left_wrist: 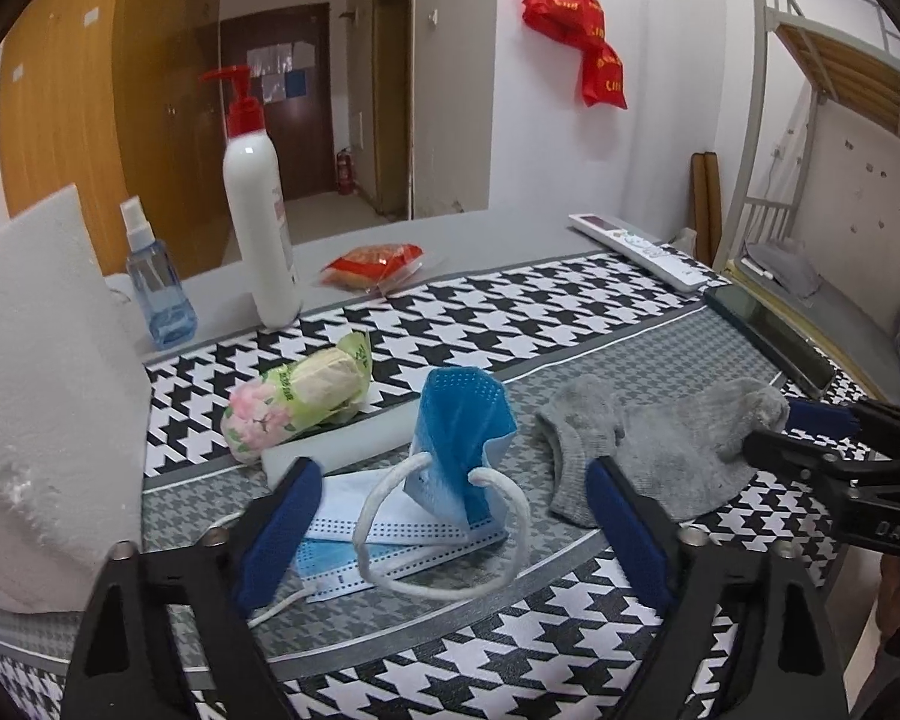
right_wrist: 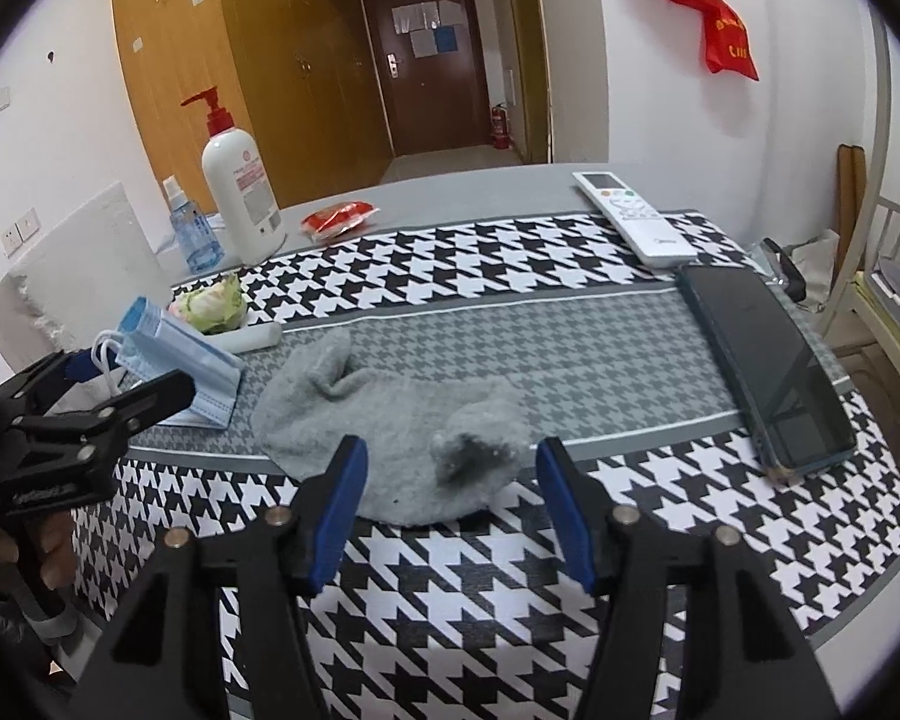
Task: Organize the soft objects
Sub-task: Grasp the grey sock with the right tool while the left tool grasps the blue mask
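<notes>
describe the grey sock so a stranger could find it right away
On the houndstooth tablecloth, look at the grey band across its middle. The grey sock lies flat there, between the blue masks and the dark phone. It alone is fuzzy knit.

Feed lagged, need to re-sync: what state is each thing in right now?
left gripper: open, around the masks
right gripper: open, at the sock
blue face masks: crumpled, one propped up
grey sock: lying flat, ungrasped
phone: screen dark
pump bottle: upright
</notes>
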Action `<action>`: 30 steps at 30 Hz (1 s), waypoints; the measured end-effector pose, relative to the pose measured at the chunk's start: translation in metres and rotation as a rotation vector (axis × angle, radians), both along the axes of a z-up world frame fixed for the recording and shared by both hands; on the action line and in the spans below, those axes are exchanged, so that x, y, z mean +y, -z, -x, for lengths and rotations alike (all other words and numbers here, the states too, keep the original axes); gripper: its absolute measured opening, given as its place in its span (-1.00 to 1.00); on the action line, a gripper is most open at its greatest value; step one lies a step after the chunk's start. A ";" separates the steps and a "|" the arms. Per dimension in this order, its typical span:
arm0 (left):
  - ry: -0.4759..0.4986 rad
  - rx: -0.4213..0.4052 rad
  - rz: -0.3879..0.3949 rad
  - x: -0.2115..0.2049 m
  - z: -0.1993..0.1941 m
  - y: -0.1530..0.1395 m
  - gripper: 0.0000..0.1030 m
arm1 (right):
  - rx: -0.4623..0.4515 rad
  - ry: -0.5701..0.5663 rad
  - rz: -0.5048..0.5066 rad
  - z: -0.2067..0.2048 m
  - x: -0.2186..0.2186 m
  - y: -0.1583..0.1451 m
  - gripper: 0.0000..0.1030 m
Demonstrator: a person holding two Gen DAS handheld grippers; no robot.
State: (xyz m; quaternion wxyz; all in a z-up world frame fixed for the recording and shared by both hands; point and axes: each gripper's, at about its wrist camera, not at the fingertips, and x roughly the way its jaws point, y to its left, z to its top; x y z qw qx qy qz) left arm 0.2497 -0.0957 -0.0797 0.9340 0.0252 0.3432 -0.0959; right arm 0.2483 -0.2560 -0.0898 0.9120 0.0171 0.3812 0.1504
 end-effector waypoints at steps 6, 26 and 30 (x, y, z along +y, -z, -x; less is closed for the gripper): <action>-0.006 0.083 0.026 0.005 -0.009 0.014 -0.39 | -0.005 -0.026 0.015 0.000 0.003 -0.005 0.23; 0.031 0.003 0.088 0.015 0.005 0.003 -0.84 | 0.005 -0.187 0.111 -0.022 0.052 0.001 0.32; 0.030 -0.012 0.077 0.014 0.007 0.001 -0.84 | 0.042 -0.191 0.133 -0.031 0.056 0.012 0.32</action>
